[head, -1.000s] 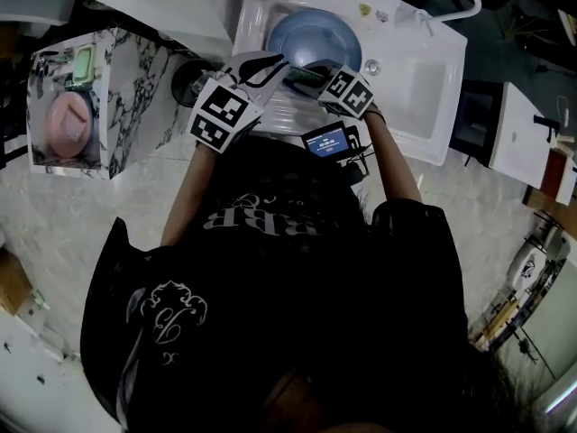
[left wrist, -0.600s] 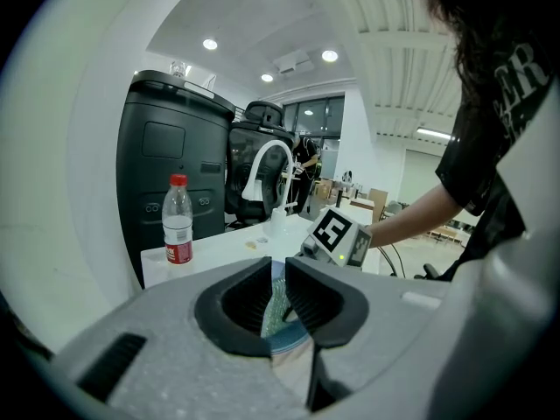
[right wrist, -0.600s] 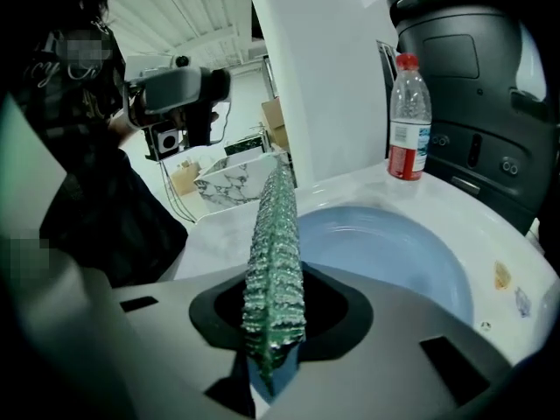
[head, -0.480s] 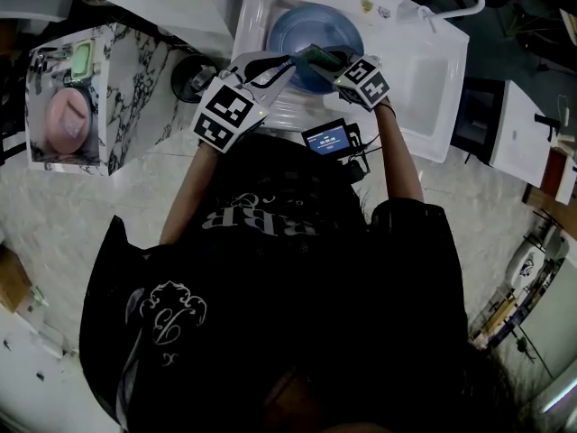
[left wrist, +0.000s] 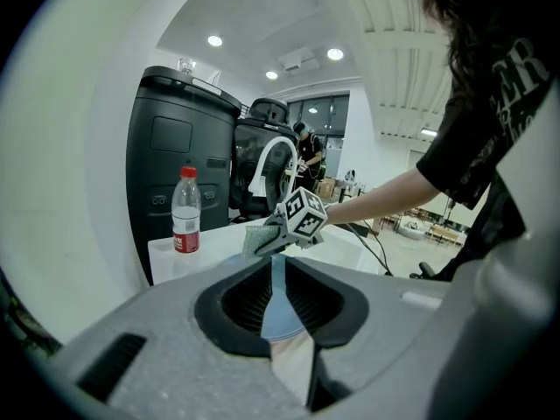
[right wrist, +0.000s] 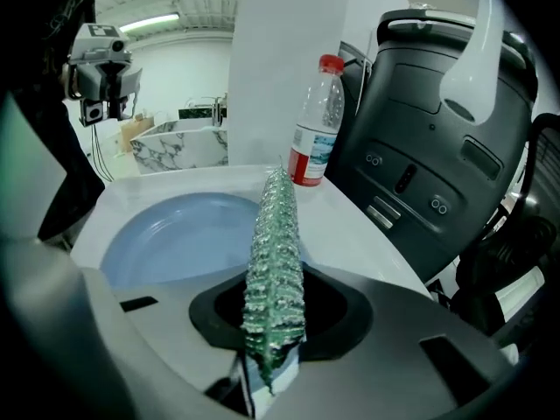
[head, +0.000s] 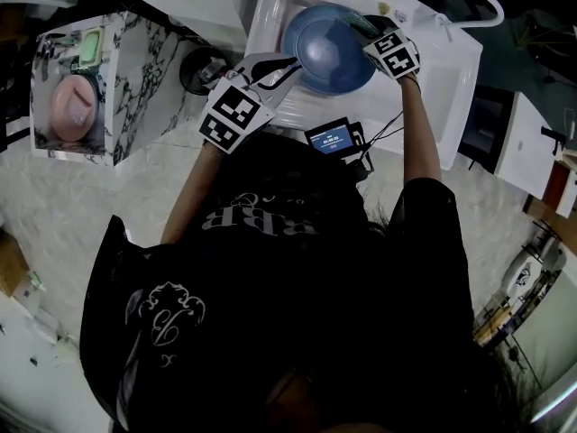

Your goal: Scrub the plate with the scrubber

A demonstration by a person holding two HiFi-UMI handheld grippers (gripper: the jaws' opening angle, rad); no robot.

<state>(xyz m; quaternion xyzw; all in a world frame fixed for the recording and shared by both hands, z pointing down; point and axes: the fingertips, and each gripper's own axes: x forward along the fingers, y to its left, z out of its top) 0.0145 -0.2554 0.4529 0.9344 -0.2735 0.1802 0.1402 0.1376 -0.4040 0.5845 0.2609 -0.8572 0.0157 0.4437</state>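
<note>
— Blue plate: where did it lie, and what held it?
— In the white sink. My left gripper was clamped on its near-left rim, which ran edge-on between the jaws.
— The other side?
— My right gripper was closed on the green scrubber, which stuck out well past the jaws.
— What had changed?
— Within the last second I had carried the scrubber from the plate's near edge, across its face, to the far-right rim. The left grip had not let go.
— Meaning?
— One pass made, I judged; scrubbing under way, not finished. I could not tell whether the scrubber's tip touched the plate. A red-capped bottle stood beyond it.
</note>
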